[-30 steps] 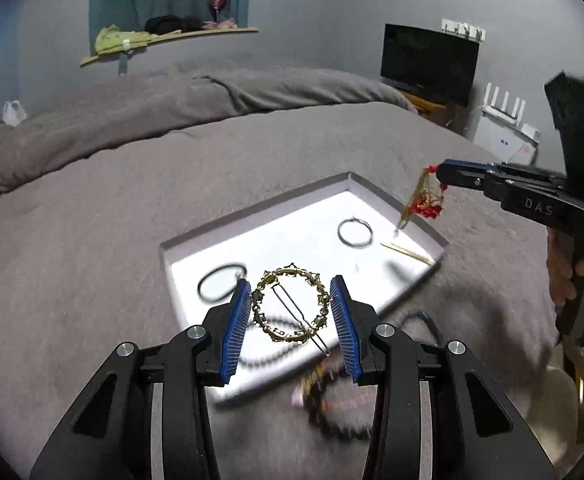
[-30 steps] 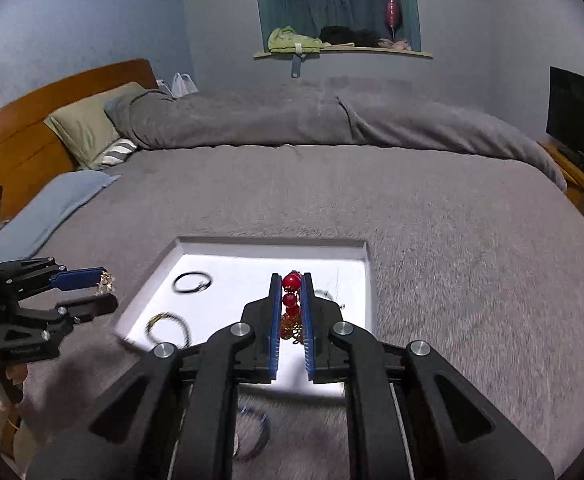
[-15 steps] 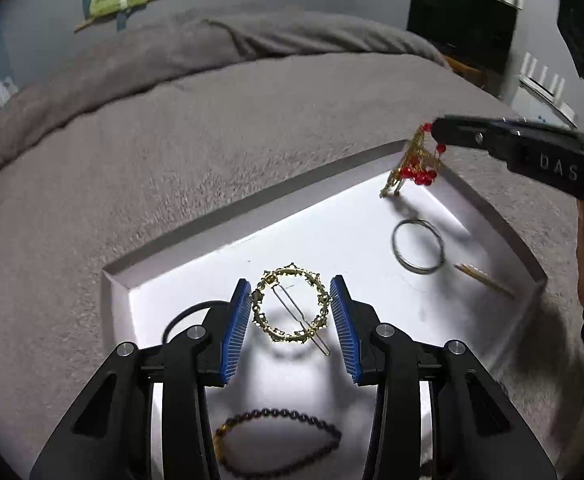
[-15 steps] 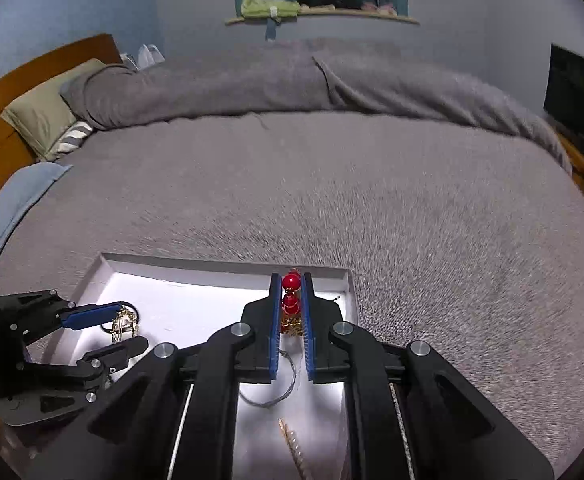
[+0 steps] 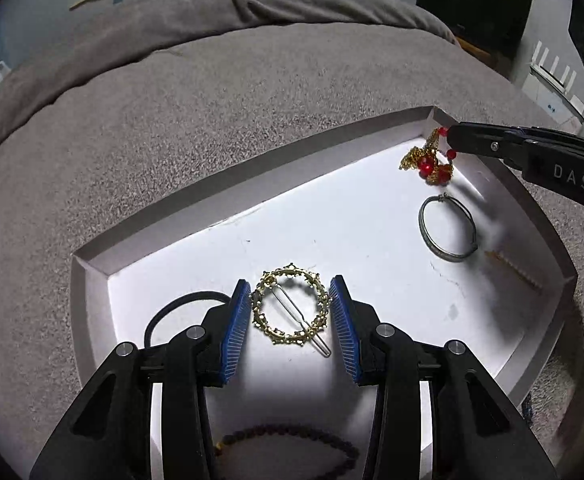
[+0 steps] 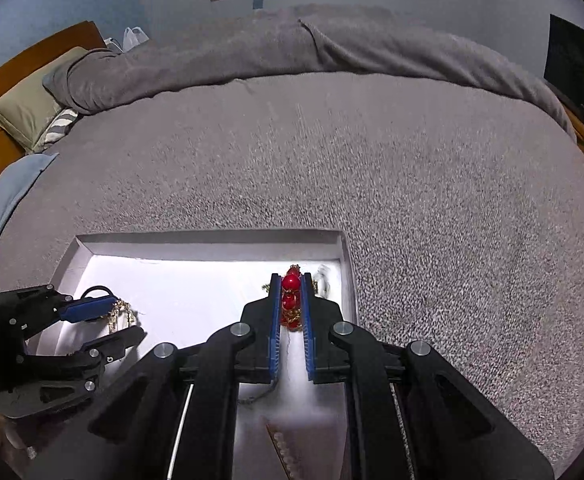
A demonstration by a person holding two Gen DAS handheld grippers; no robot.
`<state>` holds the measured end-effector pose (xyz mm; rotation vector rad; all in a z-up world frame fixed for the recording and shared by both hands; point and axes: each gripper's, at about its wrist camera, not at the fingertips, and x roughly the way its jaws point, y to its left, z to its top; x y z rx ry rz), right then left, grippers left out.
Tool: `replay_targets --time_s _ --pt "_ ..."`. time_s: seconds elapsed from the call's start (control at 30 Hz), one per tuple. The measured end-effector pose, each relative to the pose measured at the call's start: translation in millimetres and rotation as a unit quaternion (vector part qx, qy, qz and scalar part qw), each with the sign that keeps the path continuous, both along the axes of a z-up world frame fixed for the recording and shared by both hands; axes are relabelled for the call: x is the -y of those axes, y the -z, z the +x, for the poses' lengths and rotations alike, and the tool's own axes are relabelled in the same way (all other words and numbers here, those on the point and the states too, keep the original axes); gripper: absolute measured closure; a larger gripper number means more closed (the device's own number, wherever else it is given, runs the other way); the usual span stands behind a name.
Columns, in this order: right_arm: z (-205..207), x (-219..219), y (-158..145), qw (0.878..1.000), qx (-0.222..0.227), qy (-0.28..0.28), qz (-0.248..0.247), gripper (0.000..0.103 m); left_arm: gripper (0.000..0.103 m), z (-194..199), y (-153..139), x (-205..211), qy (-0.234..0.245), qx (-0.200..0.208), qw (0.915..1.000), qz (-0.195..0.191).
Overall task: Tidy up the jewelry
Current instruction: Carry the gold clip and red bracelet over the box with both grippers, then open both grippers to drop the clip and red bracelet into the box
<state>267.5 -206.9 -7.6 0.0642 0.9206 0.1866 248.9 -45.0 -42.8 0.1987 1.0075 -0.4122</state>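
Left wrist view shows the left gripper (image 5: 290,312) clasping a gold circular hair clip (image 5: 290,309) above the white tray (image 5: 211,200), the right gripper (image 6: 290,304) pinching a red-beaded chain (image 5: 429,164) near its far corner, several pieces already inside, neither released.

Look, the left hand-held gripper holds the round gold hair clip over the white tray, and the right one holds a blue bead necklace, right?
Almost. The beads are red, not blue. The right wrist view shows the right hand-held gripper shut on a red bead and gold chain piece. The rest stands: the left hand-held gripper holds the round gold hair clip over the white tray.
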Motion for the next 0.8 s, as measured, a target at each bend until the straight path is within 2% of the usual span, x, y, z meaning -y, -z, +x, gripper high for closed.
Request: replay_targets --time_s 0.03,0.07,0.17,0.23,0.27,0.37,0.43,0.5,0.63,0.7,0.8 --pt "-0.2 0.6 0.5 1.0 -0.002 0.001 0.003 0.094 0.056 0.4 0.0 -0.3 0.0 0.0 1.0 0.0" --pt "-0.1 1.1 0.3 1.0 -0.002 0.001 0.006 0.093 0.048 0.0 -1.7 -0.5 -0.001 0.005 1.0 0.001" --pt "-4.5 4.5 -3.7 1.0 -0.001 0.002 0.017 0.091 0.045 -7.6 -11.1 -3.4 -0.005 0.029 0.9995 -0.006" --pt "-10.3 8.3 -9.1 1.0 0.004 0.003 0.031 0.076 0.041 -14.8 -17.9 -7.4 -0.011 0.038 0.9991 -0.018" --pt "-14.9 11.0 -13.5 0.999 0.01 0.004 0.039 0.065 0.04 -16.9 -19.7 -8.1 -0.012 0.04 0.9989 -0.02" --pt "-28.9 17.6 -24.0 0.998 0.024 0.004 0.052 0.063 0.027 -28.5 -27.3 -13.1 -0.02 0.052 0.9981 -0.025" --pt "-38.1 22.0 -29.0 0.998 0.031 0.005 0.054 0.062 0.025 -36.9 -32.8 -16.4 -0.021 0.058 0.9975 -0.034" --pt "-50.6 29.6 -34.5 0.997 0.038 0.012 0.062 0.05 0.02 -44.0 -37.7 -20.5 -0.026 0.066 0.9968 -0.038" --pt "-77.3 43.1 -46.2 0.995 0.059 0.023 0.081 0.037 0.012 -63.9 -48.2 -33.4 -0.037 0.091 0.9941 -0.046" --pt "-94.2 48.3 -53.4 0.993 0.077 0.03 0.084 0.022 0.01 -74.0 -53.3 -40.1 -0.042 0.101 0.9923 -0.058" --pt "-111.9 50.6 -60.3 0.992 0.091 0.03 0.079 0.014 0.008 -90.9 -59.2 -50.4 -0.053 0.114 0.9901 -0.063"
